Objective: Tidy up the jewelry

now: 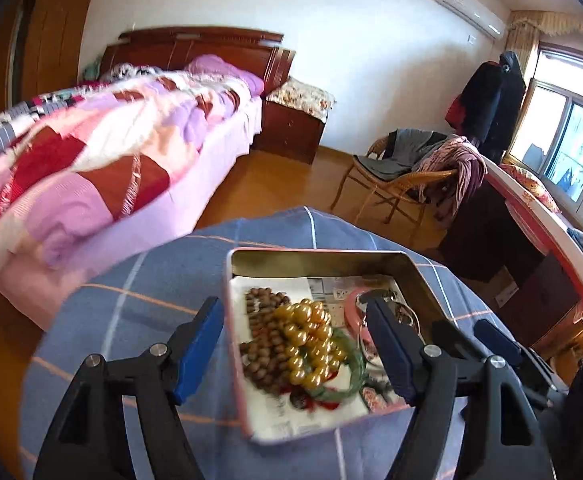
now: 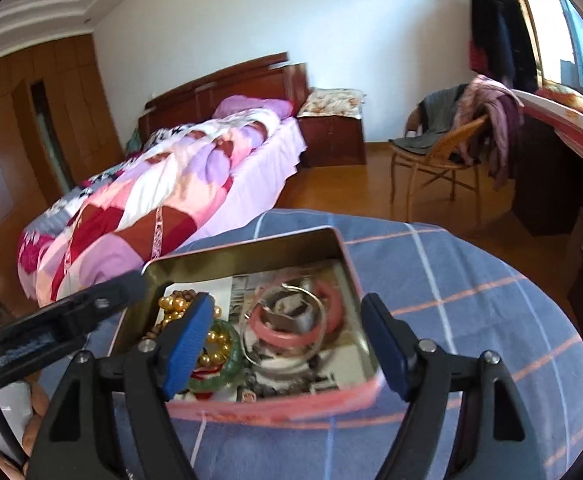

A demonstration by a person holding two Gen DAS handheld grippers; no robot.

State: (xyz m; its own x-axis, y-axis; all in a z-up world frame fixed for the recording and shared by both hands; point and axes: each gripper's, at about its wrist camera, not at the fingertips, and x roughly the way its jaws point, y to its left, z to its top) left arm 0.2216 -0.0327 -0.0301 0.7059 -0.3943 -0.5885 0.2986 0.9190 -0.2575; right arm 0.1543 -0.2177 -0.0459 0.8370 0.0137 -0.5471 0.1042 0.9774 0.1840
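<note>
We hold both grippers over an open tin (image 1: 315, 256) of jewelry on a checked blue cloth (image 1: 131, 288), low in the frame, with a bedroom behind. The left gripper (image 1: 295, 344) has its jaws spread wide and empty: one blue finger sits outside the tin's left wall, the other reaches over the right half of the tin. The right gripper (image 2: 287, 348) is likewise spread and holds nothing, its two fingers straddling the tin's near half.

Everything we mean to sort lies inside the tin, in the lower centre of both views. In the left view, brown beads (image 1: 263, 304) and a yellow bead strand (image 1: 307, 340) are piled together, with a green bangle (image 1: 351, 364) partly under them. In the right view, a pink bangle (image 2: 291, 320) encircles a silver band (image 2: 291, 312), a thin silver ring overlaps both, and dark beads lie at the near wall.

We judge the work barely begun, or between steps: the pieces overlap in one heap, nothing sits in any separate place on the cloth, and neither gripper has a hold. Untangling the strands and setting each piece apart looks to be what remains. The picture is blurred, so finer items cannot be told.
</note>
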